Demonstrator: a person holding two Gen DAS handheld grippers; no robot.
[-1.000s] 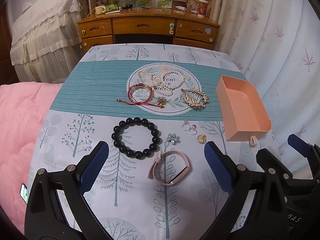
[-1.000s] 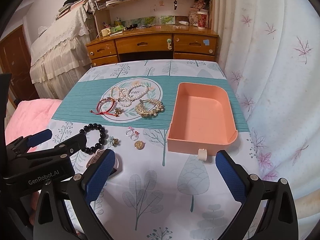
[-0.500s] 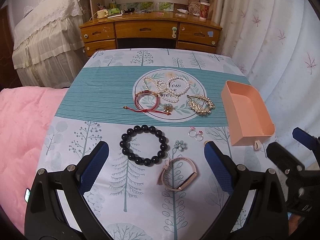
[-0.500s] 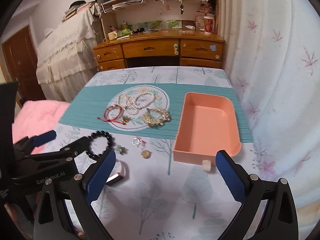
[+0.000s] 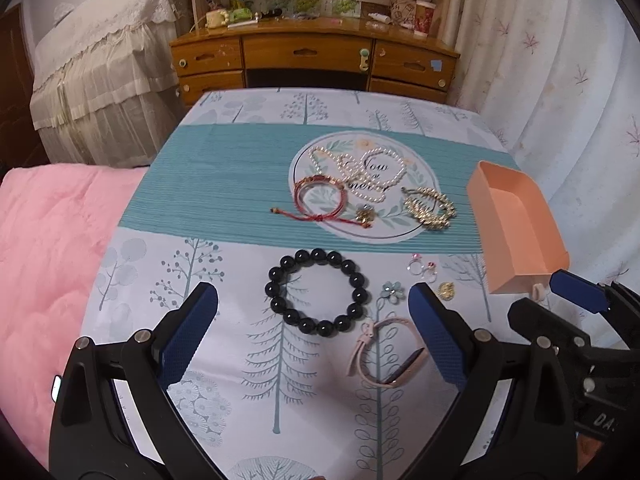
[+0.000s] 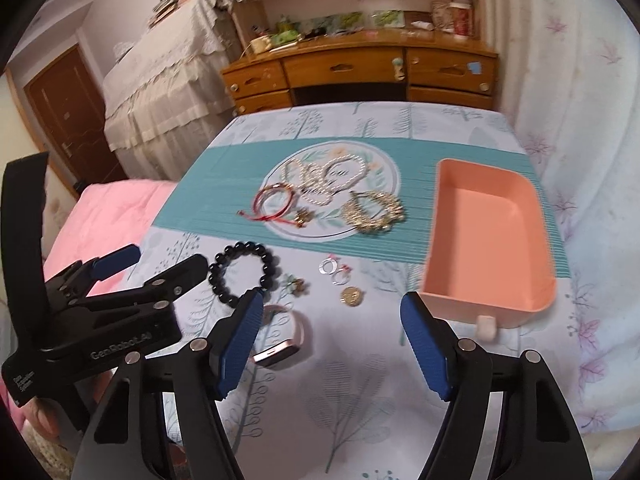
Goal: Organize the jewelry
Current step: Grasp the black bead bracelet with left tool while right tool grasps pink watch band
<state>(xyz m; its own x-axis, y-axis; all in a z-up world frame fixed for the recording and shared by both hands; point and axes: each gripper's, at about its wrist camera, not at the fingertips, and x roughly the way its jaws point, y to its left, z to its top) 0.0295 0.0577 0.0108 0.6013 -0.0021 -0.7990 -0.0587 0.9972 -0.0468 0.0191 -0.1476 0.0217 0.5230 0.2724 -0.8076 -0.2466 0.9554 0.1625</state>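
Observation:
Jewelry lies on a tree-print tablecloth. A black bead bracelet (image 5: 316, 294) (image 6: 244, 276) and a pink watch band (image 5: 386, 354) (image 6: 280, 340) lie nearest. Pearl strands (image 5: 360, 172), a red cord bracelet (image 5: 320, 198), a gold leaf bracelet (image 5: 430, 208), rings (image 5: 422, 268), a flower charm (image 5: 392, 292) and a gold coin charm (image 6: 351, 295) lie farther out. An empty peach tray (image 6: 488, 240) (image 5: 516, 224) sits at the right. My left gripper (image 5: 314, 336) is open above the black bracelet. My right gripper (image 6: 332, 340) is open, near the watch band and tray.
A pink quilt (image 5: 48, 248) lies left of the table. A wooden desk (image 5: 312, 60) with clutter stands behind it, a lace-covered piece of furniture (image 5: 100, 64) at back left, white curtains (image 5: 560, 80) on the right. A small white tab (image 6: 486, 326) hangs at the tray's front.
Both grippers have shifted over the table, so the jewelry's place in both views changed. The right gripper's jaws stand narrower than before. Nothing was picked up.

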